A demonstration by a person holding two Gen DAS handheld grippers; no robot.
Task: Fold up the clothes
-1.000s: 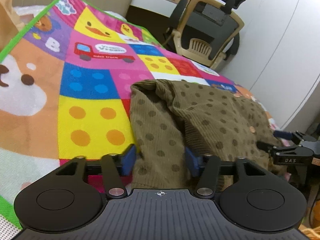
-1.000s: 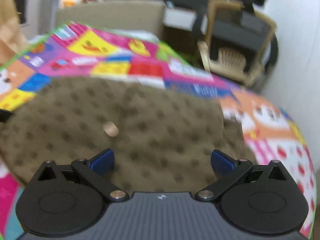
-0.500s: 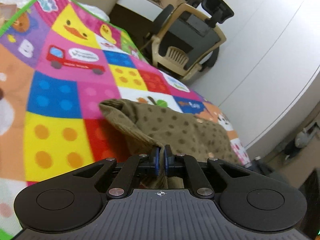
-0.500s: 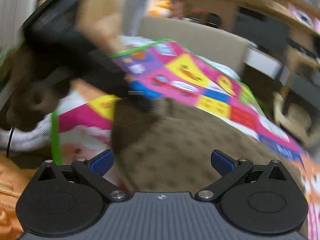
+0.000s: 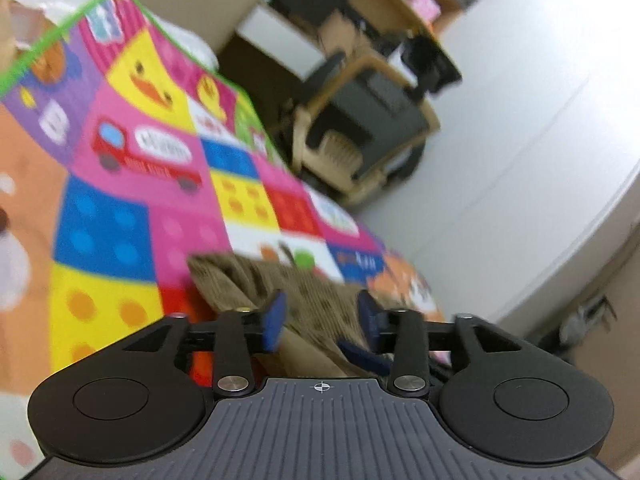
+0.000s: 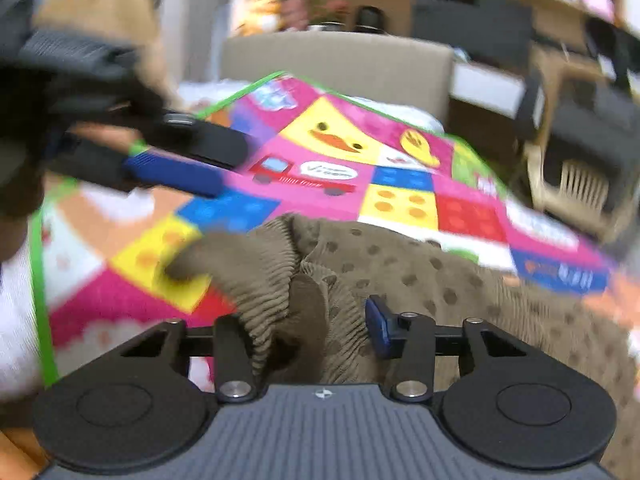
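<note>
Our left gripper (image 5: 320, 318) spread above the garment (image 5: 308, 300), our right gripper (image 6: 312, 328) parted around its bunched ribbed fold, mat (image 6: 336, 176) beneath

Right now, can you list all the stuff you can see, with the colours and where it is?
Garment: one, olive-brown with darker dots, bunched on the mat.
Play mat: one, bright patchwork with ducks and a red truck, under the garment.
Chair: one, tan and black, beyond the mat's far edge.
Sofa back: one, beige, behind the mat.
Left gripper: blue pads, open, above the garment.
Right gripper: open, fabric bunched between its jaws.
</note>
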